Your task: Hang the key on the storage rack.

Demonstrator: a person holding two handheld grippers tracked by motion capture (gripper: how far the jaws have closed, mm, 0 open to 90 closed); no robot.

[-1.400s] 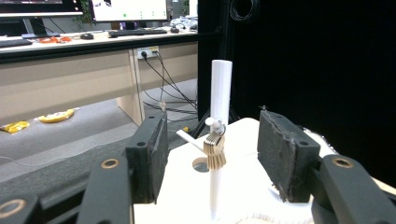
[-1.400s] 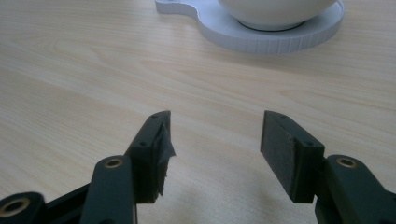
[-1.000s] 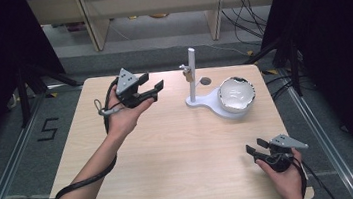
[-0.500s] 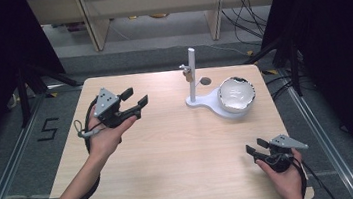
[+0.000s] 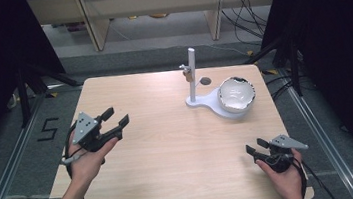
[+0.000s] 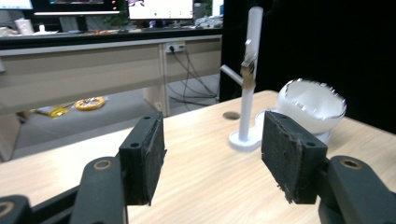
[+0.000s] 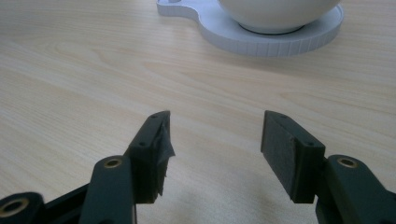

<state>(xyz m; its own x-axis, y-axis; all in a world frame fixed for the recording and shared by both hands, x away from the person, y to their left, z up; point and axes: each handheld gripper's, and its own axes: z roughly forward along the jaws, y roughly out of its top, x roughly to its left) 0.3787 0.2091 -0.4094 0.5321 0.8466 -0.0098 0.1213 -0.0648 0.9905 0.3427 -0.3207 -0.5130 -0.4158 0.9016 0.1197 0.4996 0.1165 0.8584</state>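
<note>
A white stand (image 5: 192, 75) with an upright post and a side peg rises from a flat white base (image 5: 214, 106) at the table's back right; a small brownish piece (image 5: 188, 75) hangs on the peg. A white bowl (image 5: 236, 94) rests on that base. My left gripper (image 5: 116, 117) is held open above the table's left side, jaws empty, facing the stand (image 6: 247, 79) and the bowl (image 6: 310, 102). My right gripper (image 5: 255, 149) is open low over the front right corner, nothing between its jaws, with the base (image 7: 275, 37) ahead.
A small dark round spot (image 5: 205, 81) lies on the light wooden table (image 5: 169, 145) behind the stand. Shelving and cables stand beyond the far edge. Dark curtains flank both sides. A floor mark reading 5 (image 5: 47, 129) is at left.
My left gripper has moved back toward the person and leftward, away from the stand, and stays open. The right gripper has not moved.
</note>
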